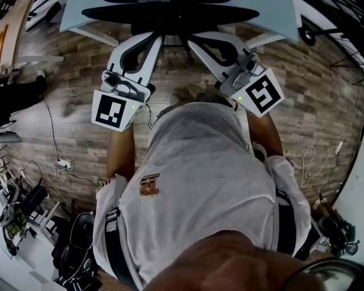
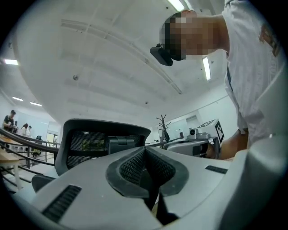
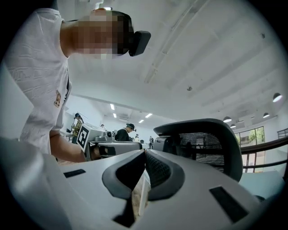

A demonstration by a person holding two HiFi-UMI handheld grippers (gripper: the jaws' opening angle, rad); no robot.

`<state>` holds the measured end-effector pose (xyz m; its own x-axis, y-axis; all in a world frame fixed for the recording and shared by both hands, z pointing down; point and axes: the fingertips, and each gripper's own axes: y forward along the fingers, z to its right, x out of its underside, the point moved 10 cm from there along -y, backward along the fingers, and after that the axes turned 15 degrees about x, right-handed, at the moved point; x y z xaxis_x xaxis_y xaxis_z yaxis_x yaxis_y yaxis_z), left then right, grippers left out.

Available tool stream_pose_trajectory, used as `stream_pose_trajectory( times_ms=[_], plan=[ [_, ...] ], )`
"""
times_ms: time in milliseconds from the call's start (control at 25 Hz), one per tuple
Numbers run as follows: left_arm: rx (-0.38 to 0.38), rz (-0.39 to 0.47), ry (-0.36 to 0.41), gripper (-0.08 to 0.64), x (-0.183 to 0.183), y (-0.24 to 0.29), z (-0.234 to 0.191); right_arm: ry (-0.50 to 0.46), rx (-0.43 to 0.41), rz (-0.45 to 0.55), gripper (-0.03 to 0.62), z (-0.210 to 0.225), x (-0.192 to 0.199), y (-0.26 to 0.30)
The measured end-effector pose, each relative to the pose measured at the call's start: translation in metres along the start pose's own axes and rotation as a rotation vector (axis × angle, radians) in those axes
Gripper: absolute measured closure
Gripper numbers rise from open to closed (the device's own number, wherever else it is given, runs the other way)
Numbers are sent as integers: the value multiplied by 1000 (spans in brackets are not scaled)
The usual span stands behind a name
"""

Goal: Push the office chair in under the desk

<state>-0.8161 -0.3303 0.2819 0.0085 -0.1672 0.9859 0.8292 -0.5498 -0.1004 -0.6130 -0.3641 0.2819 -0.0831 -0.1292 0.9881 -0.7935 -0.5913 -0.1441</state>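
The office chair (image 1: 170,13) shows from above as a black back at the top of the head view, against the pale desk (image 1: 267,14). My left gripper (image 1: 157,37) and right gripper (image 1: 192,38) reach toward it side by side, both shut with nothing between the jaws. Whether their tips touch the chair I cannot tell. In the left gripper view the shut left gripper (image 2: 145,148) points up, with the chair's mesh back (image 2: 96,140) behind at left. In the right gripper view the shut right gripper (image 3: 145,152) has the mesh back (image 3: 209,144) at its right.
The person's white-shirted torso (image 1: 199,187) fills the lower head view. On the wooden floor, a power strip with cables (image 1: 62,165) lies at left and a white cable (image 1: 310,156) at right. Black gear (image 1: 74,250) sits at lower left. White desk legs (image 1: 96,35) flank the chair.
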Motion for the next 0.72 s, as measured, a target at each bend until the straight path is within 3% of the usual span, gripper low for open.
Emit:
stream_pose_trajectory(
  times_ms=[720],
  plan=[
    [26, -26, -15, 541, 10, 9, 14, 27, 2, 2, 560, -5, 11, -11]
  ],
)
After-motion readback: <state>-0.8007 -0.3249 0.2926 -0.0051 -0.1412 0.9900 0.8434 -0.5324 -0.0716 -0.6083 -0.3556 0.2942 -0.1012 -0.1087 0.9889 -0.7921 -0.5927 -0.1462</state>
